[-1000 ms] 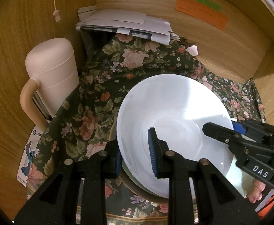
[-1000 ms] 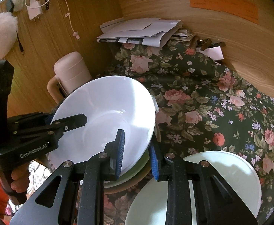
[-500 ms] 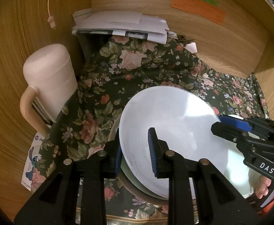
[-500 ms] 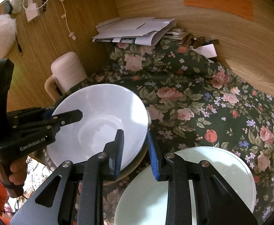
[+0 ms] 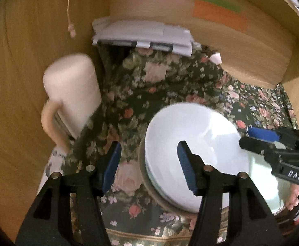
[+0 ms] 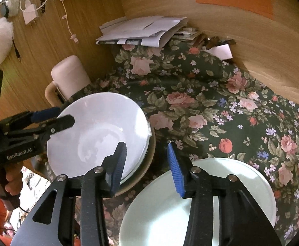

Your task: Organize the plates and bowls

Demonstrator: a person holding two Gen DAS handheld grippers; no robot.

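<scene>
A white bowl (image 5: 192,143) (image 6: 100,135) sits nested on a stack of bowls, the lowest one brown (image 6: 147,164), on the floral cloth. My left gripper (image 5: 149,164) straddles the bowl's left rim. Its jaws are opening, and neither blue pad touches the rim. My right gripper (image 6: 147,164) straddles the opposite rim, jaws also opening, pads clear of it. Each gripper shows in the other's view: the right gripper (image 5: 249,136) and the left gripper (image 6: 61,115). A pale green plate (image 6: 200,201) (image 5: 260,180) lies under my right gripper.
A pale pink lidded jug with a handle (image 5: 71,94) (image 6: 69,75) stands left of the bowls against the wooden wall. A pile of papers (image 5: 143,34) (image 6: 141,30) fills the back corner. The floral cloth (image 6: 221,110) lies bare to the right. A person's hand (image 6: 12,182) grips the left tool.
Both grippers, shut on the tilted white bowl's rim before, have spread their jaws off it. The bowl has sunk and now rests level on the stack.
</scene>
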